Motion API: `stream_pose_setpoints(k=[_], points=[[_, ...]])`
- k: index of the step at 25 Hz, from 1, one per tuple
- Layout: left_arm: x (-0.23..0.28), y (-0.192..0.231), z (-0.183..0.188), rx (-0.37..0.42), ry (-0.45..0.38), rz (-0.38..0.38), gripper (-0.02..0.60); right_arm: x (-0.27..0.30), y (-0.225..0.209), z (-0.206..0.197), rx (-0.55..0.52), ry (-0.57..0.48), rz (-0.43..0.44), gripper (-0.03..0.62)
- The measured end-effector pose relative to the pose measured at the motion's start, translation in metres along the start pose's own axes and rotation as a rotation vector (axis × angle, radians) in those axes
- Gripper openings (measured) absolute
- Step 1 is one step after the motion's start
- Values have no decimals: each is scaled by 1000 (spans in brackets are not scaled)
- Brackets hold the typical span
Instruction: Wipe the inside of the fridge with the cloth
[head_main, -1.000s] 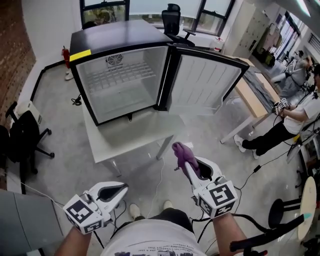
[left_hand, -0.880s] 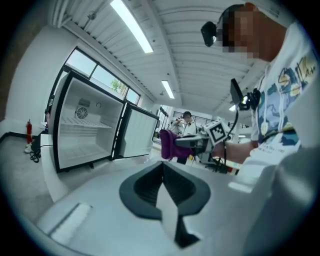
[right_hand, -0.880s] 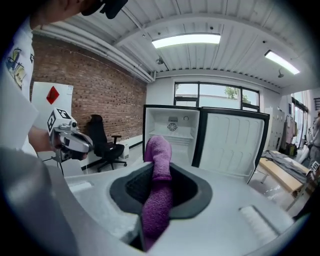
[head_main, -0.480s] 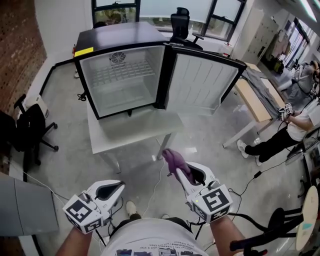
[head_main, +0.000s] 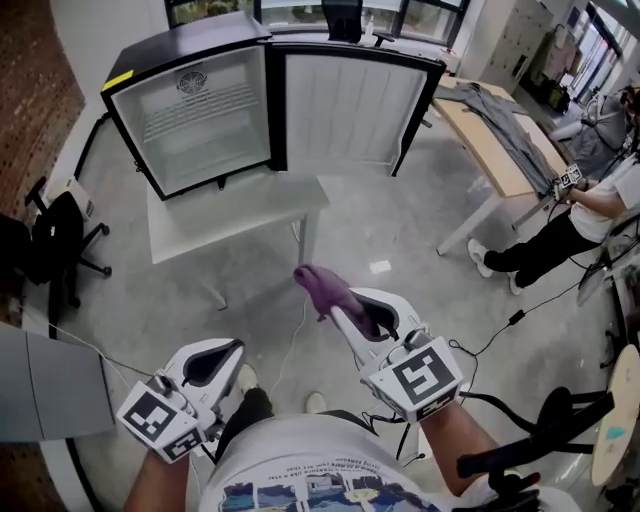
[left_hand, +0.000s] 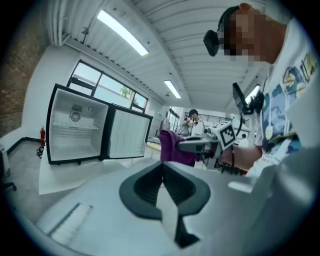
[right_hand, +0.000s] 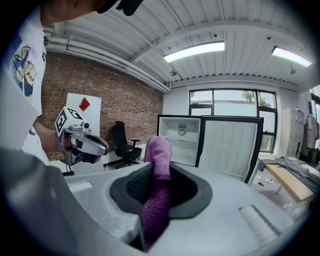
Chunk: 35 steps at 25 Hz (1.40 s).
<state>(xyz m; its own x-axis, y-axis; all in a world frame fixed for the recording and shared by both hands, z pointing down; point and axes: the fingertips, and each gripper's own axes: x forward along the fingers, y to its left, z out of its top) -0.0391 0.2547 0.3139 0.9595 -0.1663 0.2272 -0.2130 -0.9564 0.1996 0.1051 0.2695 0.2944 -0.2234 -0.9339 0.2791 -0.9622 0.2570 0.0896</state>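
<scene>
The black mini fridge (head_main: 200, 110) stands on a low white table (head_main: 230, 215), its door (head_main: 345, 105) swung wide open and its white inside bare. It lies well ahead of both grippers, across open floor. My right gripper (head_main: 330, 300) is shut on a purple cloth (head_main: 320, 285), whose end sticks up past the fingertips. The right gripper view shows the cloth (right_hand: 159, 165) pinched between the jaws, with the fridge (right_hand: 181, 145) beyond. My left gripper (head_main: 232, 352) is shut and holds nothing. In the left gripper view its pads (left_hand: 150, 185) meet, and the fridge (left_hand: 75, 130) stands far left.
A black office chair (head_main: 50, 250) stands at the left. A wooden table (head_main: 495, 150) with grey fabric on it is at the right, and a seated person (head_main: 570, 235) is beyond it. A black stool (head_main: 560, 420) and cables lie at lower right.
Both grippers have shifted with the person, away from the fridge, which now shows smaller and further to the upper left. The cloth stays in the right gripper.
</scene>
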Motion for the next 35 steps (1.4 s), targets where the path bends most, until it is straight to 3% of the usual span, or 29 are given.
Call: stream_pose_setpoints(k=[7, 15, 35], points=[[3, -49, -24, -16, 63, 2, 5, -45, 8, -14, 9, -20, 32, 75], [28, -85, -19, 19, 62, -40, 5, -82, -2, -28, 24, -27, 14, 75], [45, -98, -19, 39, 95, -105, 5, -95, -5, -32, 48, -30, -8, 74]])
